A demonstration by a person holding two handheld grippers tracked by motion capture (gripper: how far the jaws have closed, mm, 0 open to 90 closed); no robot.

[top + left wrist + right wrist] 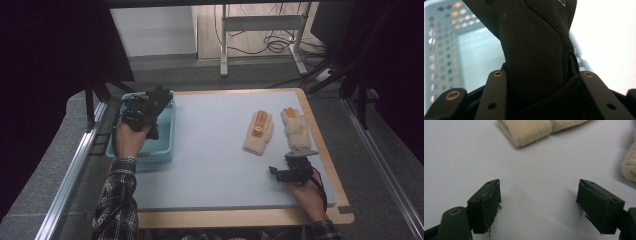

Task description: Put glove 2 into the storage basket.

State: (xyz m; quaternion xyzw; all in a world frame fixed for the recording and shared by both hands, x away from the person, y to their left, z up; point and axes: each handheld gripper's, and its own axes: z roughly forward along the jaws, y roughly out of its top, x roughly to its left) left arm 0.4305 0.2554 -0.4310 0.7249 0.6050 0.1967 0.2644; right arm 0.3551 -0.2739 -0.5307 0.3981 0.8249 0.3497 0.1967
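While clamped on black glove (534, 50), left claw (145, 107) over basket (165, 145); right claw (539, 207) apart, beige mittens (258, 131) beyond.

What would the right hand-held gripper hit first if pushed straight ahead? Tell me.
Probably the cuff of the nearer beige glove, slightly left of centre ahead of the open right hand-held gripper. Bare table lies between; depth is uncertain.
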